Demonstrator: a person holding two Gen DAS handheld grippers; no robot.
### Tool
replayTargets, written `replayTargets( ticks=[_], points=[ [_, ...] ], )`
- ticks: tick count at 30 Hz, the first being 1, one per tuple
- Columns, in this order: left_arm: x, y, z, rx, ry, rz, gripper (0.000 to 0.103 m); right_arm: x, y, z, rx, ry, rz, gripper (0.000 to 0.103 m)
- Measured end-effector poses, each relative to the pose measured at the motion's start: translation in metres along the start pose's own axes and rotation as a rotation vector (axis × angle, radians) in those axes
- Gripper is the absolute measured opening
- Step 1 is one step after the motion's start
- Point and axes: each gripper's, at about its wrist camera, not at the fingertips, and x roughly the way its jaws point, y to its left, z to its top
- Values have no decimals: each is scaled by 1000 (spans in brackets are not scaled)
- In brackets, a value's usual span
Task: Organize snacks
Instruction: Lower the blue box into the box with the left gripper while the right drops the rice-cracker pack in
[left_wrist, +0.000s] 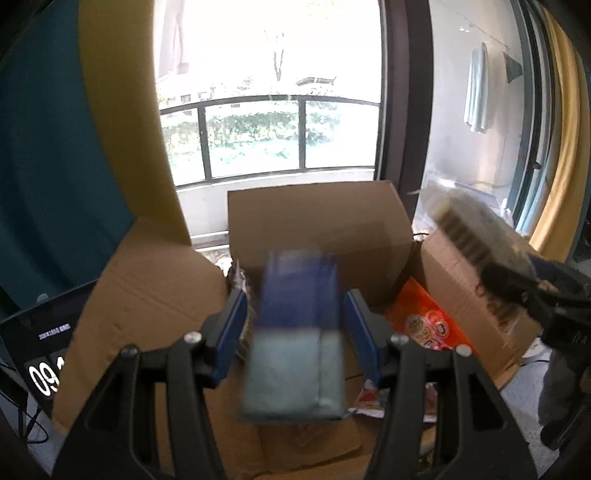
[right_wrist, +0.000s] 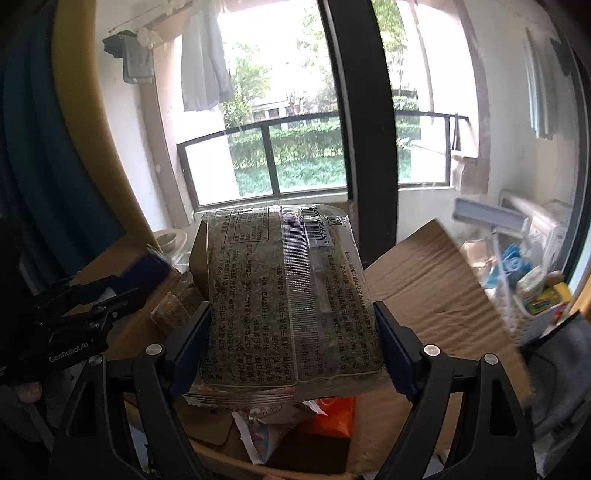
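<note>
Blue snack pack (left_wrist: 295, 332) is being clamped between the left gripper (left_wrist: 295, 332) fingers and held over the open cardboard box (left_wrist: 317, 221). Green seaweed-type packet (right_wrist: 288, 295), printed back facing the camera, is being pinched across its width by the right gripper (right_wrist: 291, 332), also above the box. Orange snack bag (left_wrist: 424, 317) is lying inside the box, beside the right flap.

The left tongs (right_wrist: 79, 295) body carries white lettering "GenRobot.AI". The clear green snack packet (right_wrist: 288, 291) bears a barcode label beginning "6 975956" plus Chinese print. The dark screen (left_wrist: 35, 343) shows large digits "09".
</note>
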Motion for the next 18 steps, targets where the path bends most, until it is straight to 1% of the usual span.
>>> replayTargets(
  ticks=[2,4,5,11,14,18],
  points=[
    [5,0,3,-12,-4,-6,58,11,0,0,12,13,14,85],
    [7,-1,4,-27,-3,-22,72,20,2,0,8,19,23,85],
    [7,-2,4,-27,-6,-36,73,23,4,0,7,20,27,85],
    [4,-4,5,-26,-11,-29,74,36,13,5,-4,23,71,86],
    [-2,-3,3,-31,-15,-23,74,37,14,5,23,9,72,89],
    [-10,0,1,-40,-24,-24,74,25,12,3,49,-24,52,89]
  ],
)
